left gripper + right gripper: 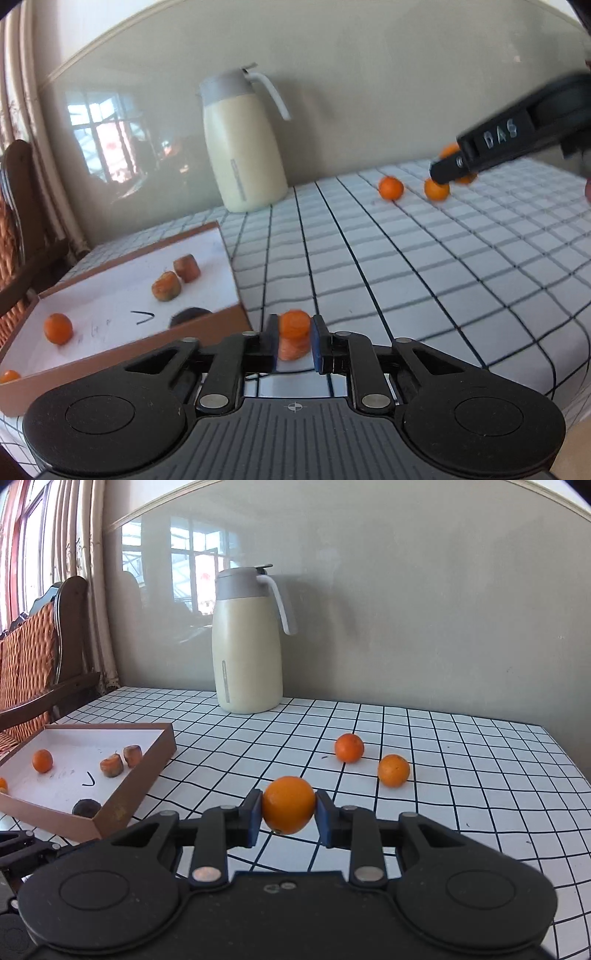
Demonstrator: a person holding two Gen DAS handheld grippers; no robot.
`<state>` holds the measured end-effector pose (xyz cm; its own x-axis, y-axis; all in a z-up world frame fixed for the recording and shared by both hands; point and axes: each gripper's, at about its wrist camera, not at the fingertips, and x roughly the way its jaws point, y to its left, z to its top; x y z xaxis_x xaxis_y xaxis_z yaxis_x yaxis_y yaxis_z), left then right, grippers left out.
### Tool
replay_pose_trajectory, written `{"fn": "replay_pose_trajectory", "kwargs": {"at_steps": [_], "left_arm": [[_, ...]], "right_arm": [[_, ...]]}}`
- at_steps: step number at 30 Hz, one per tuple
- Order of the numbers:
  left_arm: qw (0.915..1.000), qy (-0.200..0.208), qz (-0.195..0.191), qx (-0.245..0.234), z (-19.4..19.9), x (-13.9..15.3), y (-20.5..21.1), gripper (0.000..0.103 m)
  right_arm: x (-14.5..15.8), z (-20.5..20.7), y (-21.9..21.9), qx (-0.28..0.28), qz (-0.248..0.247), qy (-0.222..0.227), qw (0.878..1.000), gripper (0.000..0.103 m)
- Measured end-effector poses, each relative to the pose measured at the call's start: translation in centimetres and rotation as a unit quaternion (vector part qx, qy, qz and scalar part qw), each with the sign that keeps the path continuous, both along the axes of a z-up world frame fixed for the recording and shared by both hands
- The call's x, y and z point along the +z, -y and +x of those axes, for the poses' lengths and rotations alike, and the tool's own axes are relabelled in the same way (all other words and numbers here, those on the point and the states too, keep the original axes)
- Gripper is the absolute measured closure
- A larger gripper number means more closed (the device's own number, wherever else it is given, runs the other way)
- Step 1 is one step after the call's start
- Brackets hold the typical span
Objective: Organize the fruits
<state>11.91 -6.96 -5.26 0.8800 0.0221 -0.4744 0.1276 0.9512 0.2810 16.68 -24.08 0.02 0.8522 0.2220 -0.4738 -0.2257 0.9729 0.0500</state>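
While both tools carry fruit, the box (236,317) lies left of each. The left hand-held gripper (294,341) pinches an orange chunk (294,326) just beside the box's near right wall, making it the nearer hand. The right hand-held gripper (289,814) is clamped on a round orange (289,805) above the bench (443,812), with two oranges (349,747) loose farther right.
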Motion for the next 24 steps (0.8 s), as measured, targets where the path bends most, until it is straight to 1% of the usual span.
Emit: {"fn": "replay_pose_trajectory", "kwargs": {"at_steps": [4,6,7,8,9,10,12,13,14,18,21,23,24], "left_arm": [[0.9998,0.008,0.006,0.020,0.5,-0.1,0.3,0.085],[0.9996,-0.001,0.016,0.024,1.1,-0.4,0.5,0.078],[0.9996,-0.014,0.014,0.022,1.5,-0.7,0.5,0.072],[0.9996,-0.013,0.012,0.023,1.7,-1.0,0.6,0.069],[0.9995,-0.010,0.018,0.024,1.7,-1.0,0.7,0.069],[0.9996,-0.008,0.020,0.020,1.7,-1.0,0.9,0.069],[0.9997,-0.009,0.011,0.019,1.9,-1.1,0.8,0.069],[0.9997,-0.012,0.009,0.018,1.9,-1.1,0.8,0.072],[0.9997,-0.015,0.005,0.016,1.9,-1.0,0.8,0.077],[0.9997,-0.018,-0.016,0.009,1.6,-0.7,0.6,0.077],[0.9997,0.003,-0.023,0.004,0.9,0.6,0.4,0.077],[0.9990,0.011,-0.042,0.005,0.3,1.6,0.0,0.077],[0.9988,0.016,-0.045,0.006,0.1,2.1,-0.1,0.077]], "right_arm": [[-0.3,-0.1,0.1,-0.001,-0.007,-0.005,1.000,0.082],[-0.4,-0.1,0.2,-0.001,-0.010,-0.005,1.000,0.082],[-0.4,-0.1,0.2,-0.002,-0.011,-0.005,1.000,0.082],[-0.5,-0.1,0.2,-0.002,-0.013,-0.005,1.000,0.082],[-0.5,-0.1,0.3,-0.003,-0.014,-0.006,1.000,0.082],[-0.6,-0.1,0.3,-0.002,-0.015,-0.007,1.000,0.082],[-0.7,0.0,0.3,-0.002,-0.019,-0.008,1.000,0.082],[-0.7,0.0,0.2,-0.002,-0.021,-0.008,1.000,0.082],[-0.7,0.0,0.2,-0.002,-0.022,-0.008,1.000,0.082],[-0.5,-0.1,0.1,-0.002,-0.022,-0.007,1.000,0.082],[-0.1,-0.3,-0.2,0.003,-0.021,-0.001,1.000,0.082],[0.3,-0.5,-0.6,0.008,-0.024,0.004,1.000,0.082],[0.4,-0.6,-0.8,0.012,-0.024,0.006,1.000,0.082]]}}
